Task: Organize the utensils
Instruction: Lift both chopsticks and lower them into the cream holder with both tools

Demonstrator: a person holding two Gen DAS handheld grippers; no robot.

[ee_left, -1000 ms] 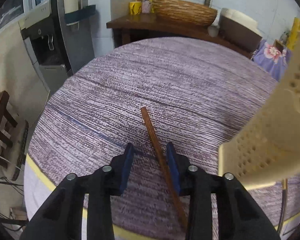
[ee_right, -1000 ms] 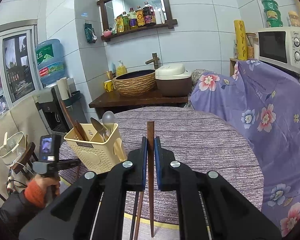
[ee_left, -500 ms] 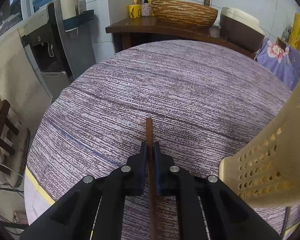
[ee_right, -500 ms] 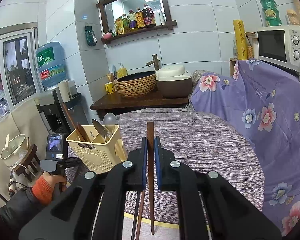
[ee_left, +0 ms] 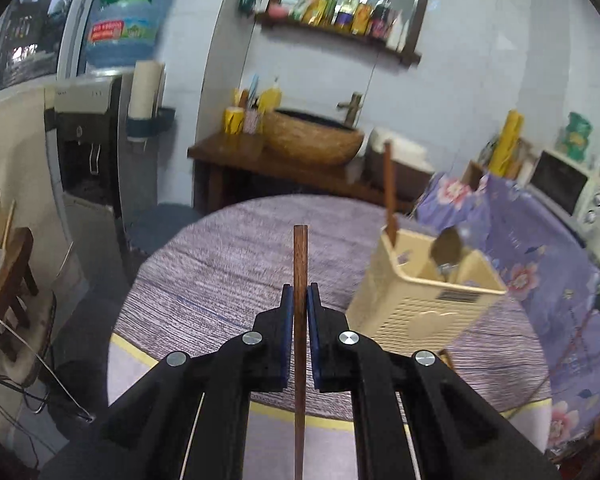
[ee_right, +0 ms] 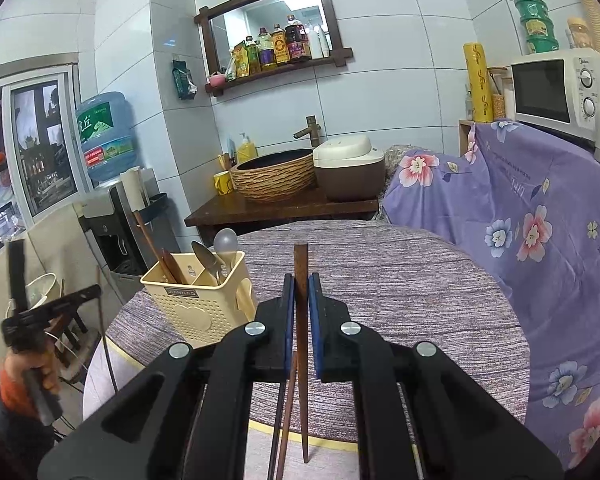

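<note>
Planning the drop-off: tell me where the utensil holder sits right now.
The cream utensil holder stands on the round table near its left edge in the right wrist view, left of the right tongs.

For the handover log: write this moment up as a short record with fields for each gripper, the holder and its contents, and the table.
left gripper: shut on a wooden chopstick, lifted off the table
right gripper: shut on another wooden chopstick
holder: cream perforated caddy, upright on the table
holder contents: chopsticks in the left compartment, metal spoons in the next
table: round, purple woven cloth
</note>
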